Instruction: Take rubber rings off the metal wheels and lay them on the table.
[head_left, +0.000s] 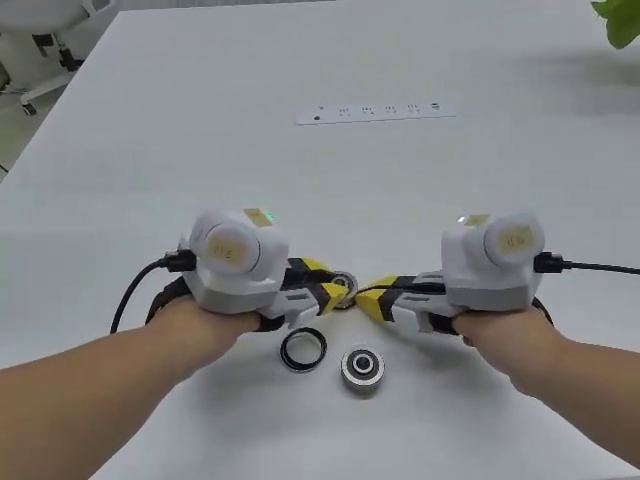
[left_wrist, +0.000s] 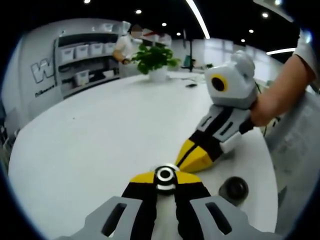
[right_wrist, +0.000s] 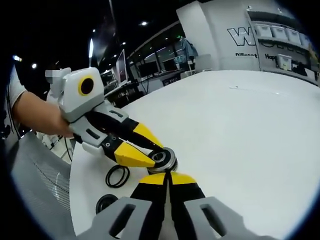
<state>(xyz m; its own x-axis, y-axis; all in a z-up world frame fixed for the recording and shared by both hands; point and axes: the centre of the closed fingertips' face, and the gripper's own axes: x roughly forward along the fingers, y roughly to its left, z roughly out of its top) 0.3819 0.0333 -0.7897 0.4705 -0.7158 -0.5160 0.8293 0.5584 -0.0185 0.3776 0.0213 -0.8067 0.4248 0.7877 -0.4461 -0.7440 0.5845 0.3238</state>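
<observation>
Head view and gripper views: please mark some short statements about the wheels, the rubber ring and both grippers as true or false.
1. The left gripper is shut on a metal wheel. True.
2. The right gripper is wide open. False: its jaws stand together, with the tips next to the held wheel.
3. A rubber ring lies flat on the table. True.
4. That ring sits around the second wheel. False: it lies beside that wheel, apart from it.
</observation>
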